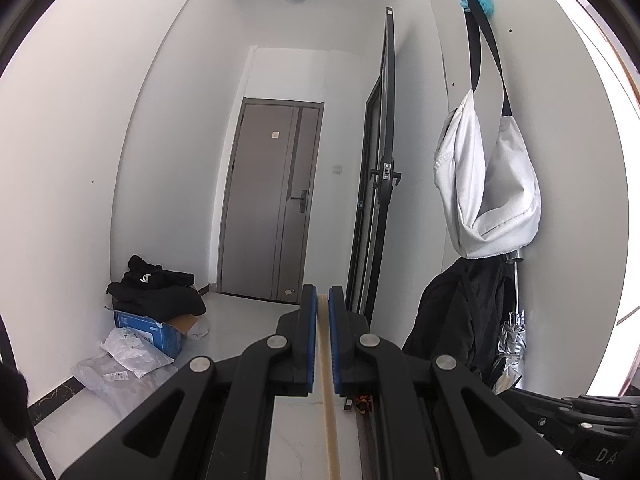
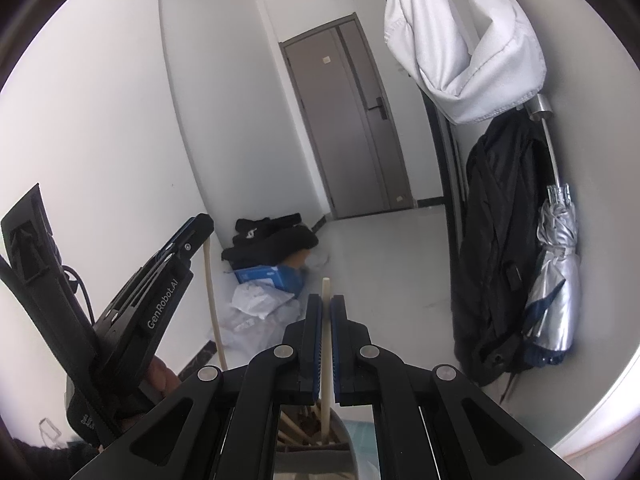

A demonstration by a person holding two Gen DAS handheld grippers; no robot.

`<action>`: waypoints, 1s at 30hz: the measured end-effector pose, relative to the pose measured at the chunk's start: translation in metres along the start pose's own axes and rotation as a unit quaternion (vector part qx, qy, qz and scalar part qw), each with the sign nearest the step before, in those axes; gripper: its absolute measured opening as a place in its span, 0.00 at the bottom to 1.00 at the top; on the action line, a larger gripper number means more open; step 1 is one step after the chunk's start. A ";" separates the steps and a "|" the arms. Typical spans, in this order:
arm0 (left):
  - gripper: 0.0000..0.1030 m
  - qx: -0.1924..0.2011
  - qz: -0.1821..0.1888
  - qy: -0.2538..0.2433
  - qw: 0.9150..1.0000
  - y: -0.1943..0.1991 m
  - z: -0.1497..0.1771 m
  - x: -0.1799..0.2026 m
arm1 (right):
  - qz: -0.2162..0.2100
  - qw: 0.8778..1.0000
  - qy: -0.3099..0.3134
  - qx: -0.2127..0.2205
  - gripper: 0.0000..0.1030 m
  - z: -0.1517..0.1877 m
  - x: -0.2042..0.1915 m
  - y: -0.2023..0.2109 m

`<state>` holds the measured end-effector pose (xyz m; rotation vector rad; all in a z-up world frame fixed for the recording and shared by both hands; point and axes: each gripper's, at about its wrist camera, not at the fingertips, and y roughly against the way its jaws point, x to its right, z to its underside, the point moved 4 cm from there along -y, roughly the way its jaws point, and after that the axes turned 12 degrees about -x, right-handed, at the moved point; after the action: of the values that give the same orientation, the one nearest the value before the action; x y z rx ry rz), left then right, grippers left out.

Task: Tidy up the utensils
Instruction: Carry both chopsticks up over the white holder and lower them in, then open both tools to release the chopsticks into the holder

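My left gripper (image 1: 323,304) is shut on a pale wooden chopstick (image 1: 329,408) that runs up between its blue pads. My right gripper (image 2: 326,308) is shut on another pale chopstick (image 2: 326,344); its tip sticks out above the fingers and its lower end reaches into a holder (image 2: 316,456) with several wooden utensils (image 2: 298,424) below. The left gripper (image 2: 192,236) also shows in the right wrist view at left, holding its chopstick (image 2: 214,308) upright.
A white hallway with a grey door (image 1: 272,200). A blue box with black clothes (image 1: 158,300) and plastic bags (image 1: 120,360) lies on the floor at left. A white bag (image 1: 488,184), black jacket (image 2: 496,248) and silver umbrella (image 2: 556,272) hang at right.
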<state>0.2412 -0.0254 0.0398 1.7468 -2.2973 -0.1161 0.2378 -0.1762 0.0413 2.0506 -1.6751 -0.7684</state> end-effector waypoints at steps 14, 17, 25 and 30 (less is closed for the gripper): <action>0.03 -0.010 -0.006 -0.007 1.000 0.029 -0.007 0.001 | -0.011 1.000 0.021 -0.007 0.04 0.011 -0.010 0.010; 0.03 -0.011 -0.006 -0.017 1.000 0.037 -0.008 0.005 | -0.012 1.000 0.021 -0.009 0.04 0.012 -0.011 0.010; 0.03 -0.041 -0.004 -0.032 0.999 0.051 0.002 0.010 | -0.015 1.000 0.023 -0.014 0.04 0.018 -0.011 0.016; 0.03 -0.066 0.002 -0.045 0.997 0.057 0.012 0.017 | -0.021 0.999 0.036 -0.028 0.04 0.022 -0.012 0.015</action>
<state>0.1808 -0.0274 0.0436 1.7038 -2.2968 -0.3437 0.2105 -0.1662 0.0350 2.0573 -1.5588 -0.7382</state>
